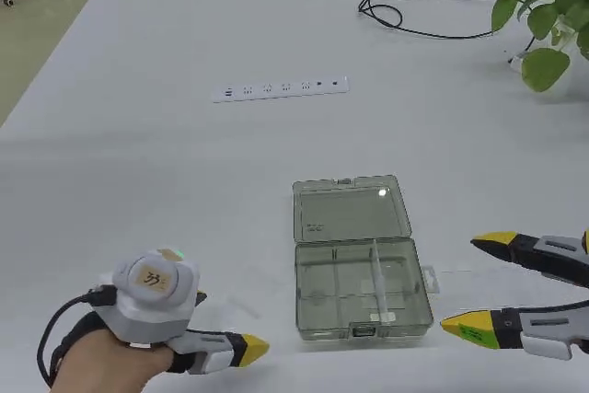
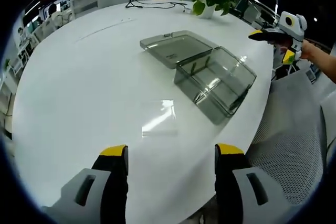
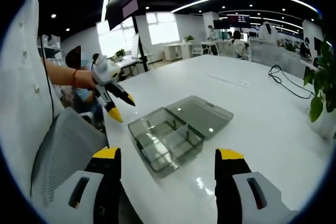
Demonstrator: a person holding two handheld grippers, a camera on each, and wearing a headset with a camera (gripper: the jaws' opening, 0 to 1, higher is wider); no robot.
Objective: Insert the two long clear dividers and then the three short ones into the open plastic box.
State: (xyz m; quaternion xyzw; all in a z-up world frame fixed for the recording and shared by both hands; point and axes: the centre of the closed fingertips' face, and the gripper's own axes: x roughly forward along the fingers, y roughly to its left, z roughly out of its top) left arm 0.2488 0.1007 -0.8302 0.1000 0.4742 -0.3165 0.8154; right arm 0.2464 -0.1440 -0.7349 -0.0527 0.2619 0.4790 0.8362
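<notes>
The open smoky plastic box [image 1: 317,294] lies near the table's front edge, its lid [image 1: 350,209] folded flat behind it. A clear long divider [image 1: 377,283] stands upright inside, right of centre. A loose clear divider [image 2: 160,119] lies flat on the table between my left gripper [image 2: 170,151] and the box [image 2: 215,85]. My left gripper [image 1: 230,327] is open and empty, left of the box. My right gripper [image 1: 479,285] is open and empty just right of the box, jaws pointing at it. Faint clear pieces [image 1: 456,278] lie by its jaws. The right gripper view has the box [image 3: 165,140] ahead.
A white power strip [image 1: 281,89] lies mid-table behind the box. A black cable [image 1: 414,11] and a potted plant [image 1: 552,16] sit at the far right. The table's front edge is close to the box, with a mesh chair [image 2: 294,129] beside it.
</notes>
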